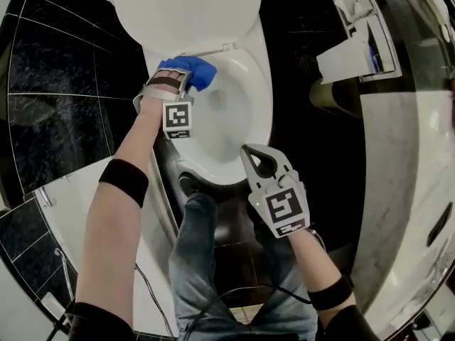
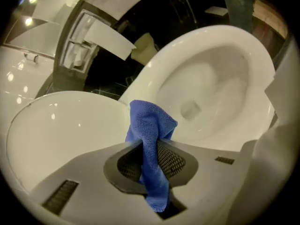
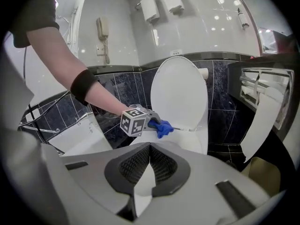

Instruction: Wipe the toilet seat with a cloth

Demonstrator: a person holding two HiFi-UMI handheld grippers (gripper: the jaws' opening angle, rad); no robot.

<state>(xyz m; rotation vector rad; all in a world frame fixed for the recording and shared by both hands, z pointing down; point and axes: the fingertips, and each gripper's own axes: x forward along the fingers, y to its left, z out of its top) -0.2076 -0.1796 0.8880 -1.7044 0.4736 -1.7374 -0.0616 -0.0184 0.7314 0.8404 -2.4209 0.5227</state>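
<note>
Head view: the toilet fills the upper centre of the frame. The lid (image 1: 185, 9) is raised at the top and the toilet seat (image 1: 261, 98) rings the open bowl below it.

Left gripper (image 1: 183, 82): upper left of centre, at the back left of the seat, just under the lid's lower edge. Its own view shows the jaws closed on a blue cloth (image 2: 151, 139). The fabric is pinched between the ribbed pads, with one bunch standing above them and a tail hanging below. In that view the bowl (image 2: 211, 93) lies upper right and the lid's white surface lower left. In the head view the cloth bunches at the jaw tips and lies against the seat's rear edge near the hinge.

Right gripper (image 1: 250, 151): centre of the head view, over the front rim of the seat and well apart from the cloth. Its own view shows the jaws pressed together with nothing between them. I cannot tell whether it touches the rim.

Right gripper view, background: the lid stands upright at centre and the left gripper with the cloth sits at its base. A paper dispenser (image 3: 265, 102) is at the right edge and a wall phone (image 3: 103, 29) at upper left.

Head view, lower centre: the person's leg (image 1: 206, 261), in jeans.
</note>
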